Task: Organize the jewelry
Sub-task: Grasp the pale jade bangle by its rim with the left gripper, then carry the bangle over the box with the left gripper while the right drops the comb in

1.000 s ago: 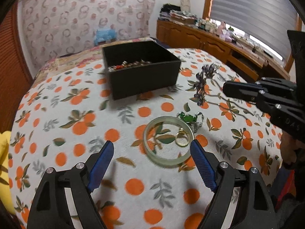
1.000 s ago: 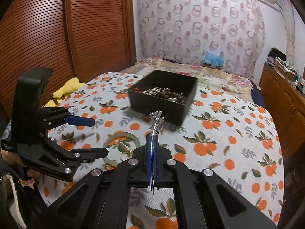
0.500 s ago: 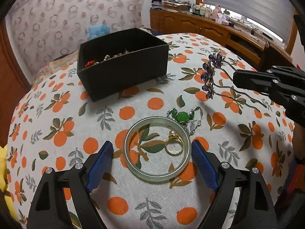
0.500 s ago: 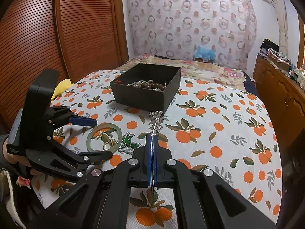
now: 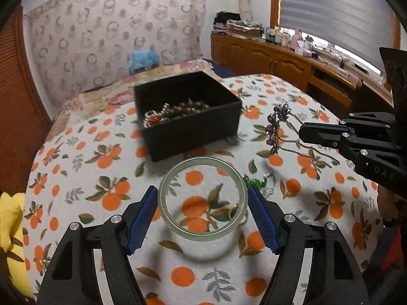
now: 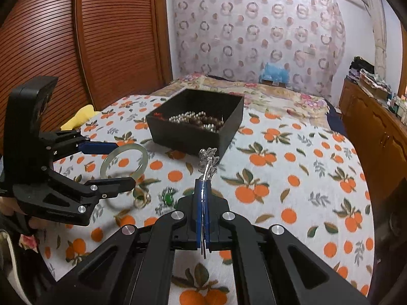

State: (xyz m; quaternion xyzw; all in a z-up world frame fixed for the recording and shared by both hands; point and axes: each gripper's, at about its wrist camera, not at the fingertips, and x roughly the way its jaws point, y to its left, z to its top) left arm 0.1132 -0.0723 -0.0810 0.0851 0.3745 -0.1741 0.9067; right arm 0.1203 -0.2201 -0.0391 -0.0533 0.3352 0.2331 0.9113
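In the left wrist view the left gripper (image 5: 202,216) fills the lower centre, its jaws have just been closing and now press both sides of the bangle (image 5: 202,198), lifted clear of the bed (image 5: 76,178), its shadow on the cloth below. The box (image 5: 193,124) with beads stands at upper centre. A green pendant (image 5: 254,181) shows just right of the bangle. In the right wrist view the right gripper (image 6: 202,198) sits at lower centre, jaws fully closed on a hairpin (image 6: 207,162). A ring (image 6: 142,199) lies on the cloth at left centre.
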